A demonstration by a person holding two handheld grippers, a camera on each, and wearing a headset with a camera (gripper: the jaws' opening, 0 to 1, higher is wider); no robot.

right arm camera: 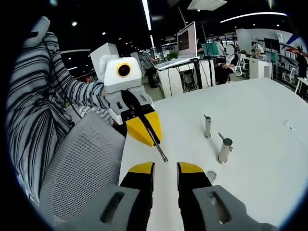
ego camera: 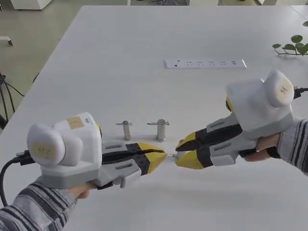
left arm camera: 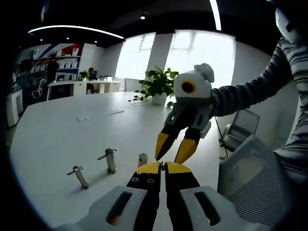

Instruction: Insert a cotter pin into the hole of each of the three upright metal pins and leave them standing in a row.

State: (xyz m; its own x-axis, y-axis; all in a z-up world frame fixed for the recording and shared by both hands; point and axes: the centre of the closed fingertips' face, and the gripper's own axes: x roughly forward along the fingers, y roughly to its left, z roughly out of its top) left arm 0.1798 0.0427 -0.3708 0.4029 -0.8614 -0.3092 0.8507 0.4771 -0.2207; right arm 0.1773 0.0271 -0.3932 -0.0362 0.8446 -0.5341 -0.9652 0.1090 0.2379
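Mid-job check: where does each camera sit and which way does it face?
Head view: on the headset, looking forward and down at the table; left gripper, right gripper and sleeves show.
Left gripper view: on the left gripper, facing the right gripper and its sleeve; own jaws shut.
Right gripper view: on the right gripper, facing the left gripper and its cotter pin; own jaws open.
Shared: all see the upright pins.

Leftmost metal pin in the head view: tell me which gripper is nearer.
Left. The left gripper sits just in front of that metal pin; the right gripper is farther right, past the second pin.
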